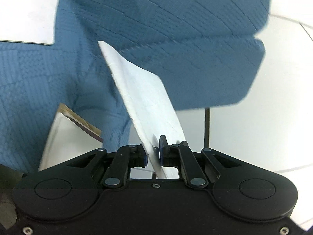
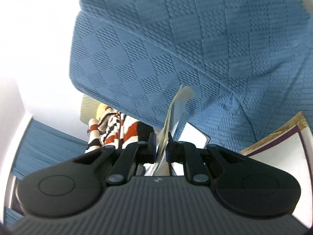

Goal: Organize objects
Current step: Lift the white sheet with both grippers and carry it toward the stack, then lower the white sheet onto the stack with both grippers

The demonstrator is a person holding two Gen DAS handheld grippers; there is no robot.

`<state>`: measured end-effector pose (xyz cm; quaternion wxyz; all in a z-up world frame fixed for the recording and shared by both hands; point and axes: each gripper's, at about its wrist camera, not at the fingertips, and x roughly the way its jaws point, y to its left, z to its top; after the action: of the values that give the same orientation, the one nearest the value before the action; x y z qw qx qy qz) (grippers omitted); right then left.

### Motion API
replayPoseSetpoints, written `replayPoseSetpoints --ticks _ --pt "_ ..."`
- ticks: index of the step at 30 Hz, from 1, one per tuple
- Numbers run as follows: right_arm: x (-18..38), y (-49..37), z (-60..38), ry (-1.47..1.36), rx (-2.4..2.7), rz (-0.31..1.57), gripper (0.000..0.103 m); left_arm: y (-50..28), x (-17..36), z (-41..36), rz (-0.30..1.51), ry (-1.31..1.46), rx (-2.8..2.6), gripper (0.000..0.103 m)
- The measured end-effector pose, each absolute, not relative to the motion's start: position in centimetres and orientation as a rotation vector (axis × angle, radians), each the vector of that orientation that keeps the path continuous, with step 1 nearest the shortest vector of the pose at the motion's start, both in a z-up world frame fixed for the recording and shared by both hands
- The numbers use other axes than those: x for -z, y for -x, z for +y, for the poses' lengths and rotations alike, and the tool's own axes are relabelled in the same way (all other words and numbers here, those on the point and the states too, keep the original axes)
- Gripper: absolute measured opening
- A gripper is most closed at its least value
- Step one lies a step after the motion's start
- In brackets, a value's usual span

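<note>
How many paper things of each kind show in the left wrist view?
white card, clamped in the left hand-held gripper: 1
white sheet, lying on the blue cover: 1
gold-edged booklet, lying on the blue cover: 1
Total: 3

Left one's a thin white card (image 1: 148,105), stiff-looking with faint creases, standing on edge and tilted up to the left over the blue quilted sofa cushion. Right one's a thin, pale booklet (image 2: 173,115), seen nearly edge-on, upright, top corner curling over, also above the blue cushion. Both are lifted, resting on nothing.
</note>
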<state>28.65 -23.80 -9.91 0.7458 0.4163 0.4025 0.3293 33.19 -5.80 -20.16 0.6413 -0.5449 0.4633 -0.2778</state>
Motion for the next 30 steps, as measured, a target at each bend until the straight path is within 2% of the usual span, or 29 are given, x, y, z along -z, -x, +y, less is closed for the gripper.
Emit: replayPoseSetpoints --ticks 6,13,30 --pt "8.9 -25.8 -26.4 -0.893 -0.729 0.848 0.012 -32.1 18.8 -9.8 1.069 1.155 0.685 0.009" --pt "10.7 -23.4 -28.7 -0.895 -0.705 0.843 0.012 -30.2 19.9 -12.8 1.11 1.071 0.725 0.009" --pt "19.6 -21.4 -31.3 -0.801 -0.544 0.966 0.012 -28.4 29.3 -16.0 1.23 0.939 0.685 0.011"
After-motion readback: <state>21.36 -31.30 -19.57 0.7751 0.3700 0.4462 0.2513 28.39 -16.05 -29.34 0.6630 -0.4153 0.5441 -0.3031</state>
